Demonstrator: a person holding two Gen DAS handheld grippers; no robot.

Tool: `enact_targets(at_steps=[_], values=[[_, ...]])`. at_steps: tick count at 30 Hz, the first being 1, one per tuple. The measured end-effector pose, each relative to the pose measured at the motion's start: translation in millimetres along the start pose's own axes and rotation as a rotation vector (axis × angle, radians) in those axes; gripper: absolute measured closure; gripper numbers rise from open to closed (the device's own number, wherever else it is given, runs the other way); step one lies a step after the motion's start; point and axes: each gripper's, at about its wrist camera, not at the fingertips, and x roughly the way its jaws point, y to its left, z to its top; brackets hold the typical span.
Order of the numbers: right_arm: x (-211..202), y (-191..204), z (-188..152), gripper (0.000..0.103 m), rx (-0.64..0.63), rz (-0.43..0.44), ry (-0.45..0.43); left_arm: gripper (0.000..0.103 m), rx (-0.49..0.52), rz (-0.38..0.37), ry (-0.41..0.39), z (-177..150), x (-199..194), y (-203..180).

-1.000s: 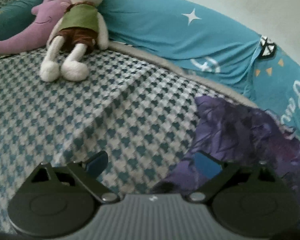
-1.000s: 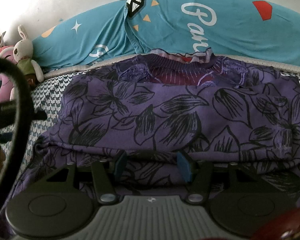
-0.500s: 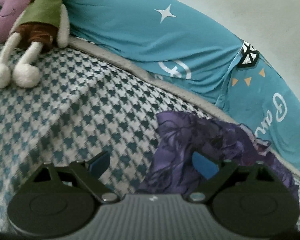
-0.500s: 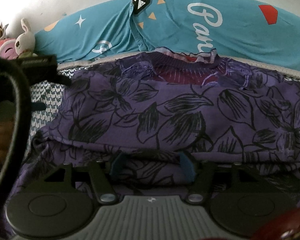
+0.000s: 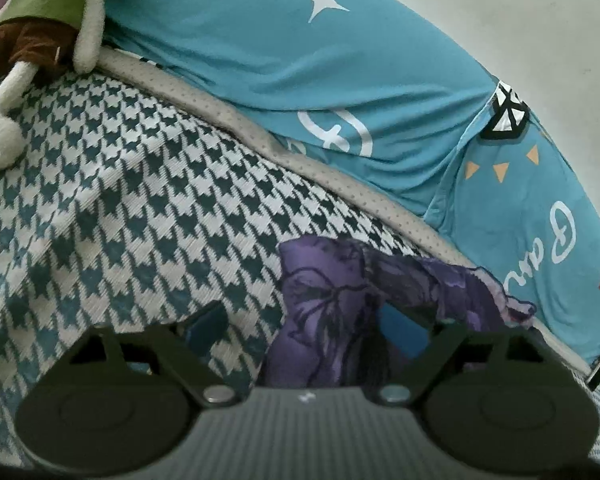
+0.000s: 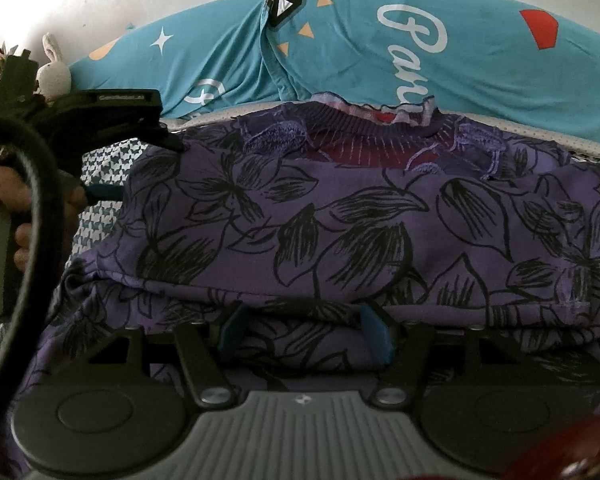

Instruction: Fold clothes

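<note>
Gaping left gripper [image 5: 300, 328] at shirt [image 5: 332, 320] edge

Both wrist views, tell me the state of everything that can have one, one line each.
Purple floral-print garment: lying on the bed, one fold laid over it.
Left gripper: open, the garment's corner between its fingers.
Right gripper: open, at the garment's folded edge.
Cream stuffed bunny in a green vest: lying by the pillows.

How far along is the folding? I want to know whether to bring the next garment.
Done: the purple floral-print top lies on the houndstooth bedspread with its lower part folded up across the body. In hand: the left tongs hang open at its left corner, the right tongs open over the fold edge. Left: the side folds, it seems.
</note>
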Motion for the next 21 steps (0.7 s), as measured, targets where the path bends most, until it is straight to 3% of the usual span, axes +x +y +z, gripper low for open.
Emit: enact_targets(at_steps=[2, 4, 7, 15, 21], values=[[0.3, 0.2, -0.3, 0.039, -0.001, -0.001, -0.001, 0.034, 0.012, -0.005, -0.004, 0.6, 3.1, -2.3], [0.5, 0.4, -0.6, 0.039, -0.002, -0.002, -0.001, 0.06, 0.026, -0.014, -0.006, 0.6, 5.9, -4.4], [0.9, 0.6, -1.1, 0.039, -0.004, -0.004, -0.002, 0.08, 0.05, -0.027, -0.013, -2.0, 7.5, -9.9], [0.3, -0.5, -1.7, 0.039, 0.004, 0.003, -0.007, 0.086, 0.37, 0.16, -0.195, -17.6, 2.5, -53.6], [-0.4, -1.2, -1.2, 0.039, 0.009, 0.011, -0.005, 0.085, 0.326, 0.176, -0.15, -14.5, 18.2, -38.9]])
